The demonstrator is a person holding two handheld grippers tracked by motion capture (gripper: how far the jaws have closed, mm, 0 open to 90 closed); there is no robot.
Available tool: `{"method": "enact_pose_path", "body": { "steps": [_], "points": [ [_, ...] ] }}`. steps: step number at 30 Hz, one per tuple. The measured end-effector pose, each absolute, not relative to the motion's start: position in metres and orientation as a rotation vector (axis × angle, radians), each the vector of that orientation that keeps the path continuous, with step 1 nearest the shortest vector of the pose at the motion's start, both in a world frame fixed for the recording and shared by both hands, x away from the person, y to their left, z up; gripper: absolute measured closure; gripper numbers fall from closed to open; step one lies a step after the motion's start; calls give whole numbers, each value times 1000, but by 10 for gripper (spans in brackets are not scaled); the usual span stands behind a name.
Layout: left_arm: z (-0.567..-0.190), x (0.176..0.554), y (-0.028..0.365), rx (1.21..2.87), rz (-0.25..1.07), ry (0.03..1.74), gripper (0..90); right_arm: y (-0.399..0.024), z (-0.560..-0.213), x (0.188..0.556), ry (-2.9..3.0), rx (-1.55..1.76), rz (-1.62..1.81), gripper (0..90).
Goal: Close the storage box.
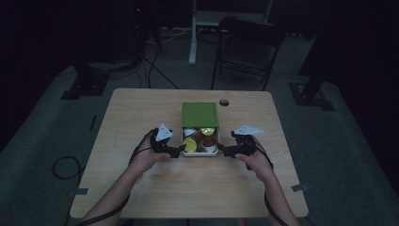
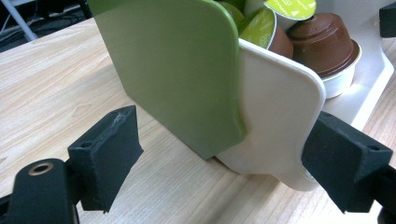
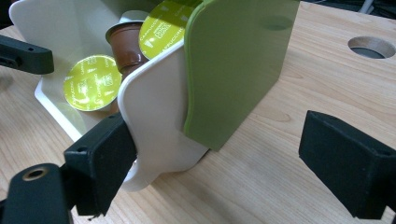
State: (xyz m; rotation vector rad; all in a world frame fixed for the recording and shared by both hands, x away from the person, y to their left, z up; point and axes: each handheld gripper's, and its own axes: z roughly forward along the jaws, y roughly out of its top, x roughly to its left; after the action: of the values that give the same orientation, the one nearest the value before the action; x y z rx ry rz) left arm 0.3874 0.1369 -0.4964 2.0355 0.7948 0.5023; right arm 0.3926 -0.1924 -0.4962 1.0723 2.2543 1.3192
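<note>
Your left gripper (image 2: 219,158) has its jaws spread wide, clamping nothing: one jaw sits against the corner of the white tray (image 2: 280,116), the other stands clear over bare wood, with the green sleeve (image 2: 173,70) between them but untouched. Your right gripper (image 3: 224,158) is likewise released: one jaw rests at the tray's (image 3: 154,121) white corner, the other well off to the side of the sleeve (image 3: 233,60). In the high view the left gripper (image 1: 178,151) and right gripper (image 1: 221,150) flank the tray (image 1: 200,153) at its near end, one on each side. The tray is slid partly out of the sleeve (image 1: 200,114) toward you, near the middle of the worktop (image 1: 141,113). Capsules (image 1: 190,143) lie in the open part, some with yellow-green foil lids (image 3: 91,83), some brown (image 2: 327,44). A round hole (image 1: 224,102) sits in the worktop just beyond the sleeve. A chair (image 1: 247,44) stands behind the worktop on the dark floor.
</note>
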Motion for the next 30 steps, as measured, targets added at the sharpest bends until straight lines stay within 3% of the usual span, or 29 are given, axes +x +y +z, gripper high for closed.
{"method": "enact_pose_path", "body": {
  "steps": [30],
  "points": [
    [-495, 402, 134, 2041, 543, 811, 150, -190, -499, 407, 2207, 1161, 1324, 113]
  ]
}}
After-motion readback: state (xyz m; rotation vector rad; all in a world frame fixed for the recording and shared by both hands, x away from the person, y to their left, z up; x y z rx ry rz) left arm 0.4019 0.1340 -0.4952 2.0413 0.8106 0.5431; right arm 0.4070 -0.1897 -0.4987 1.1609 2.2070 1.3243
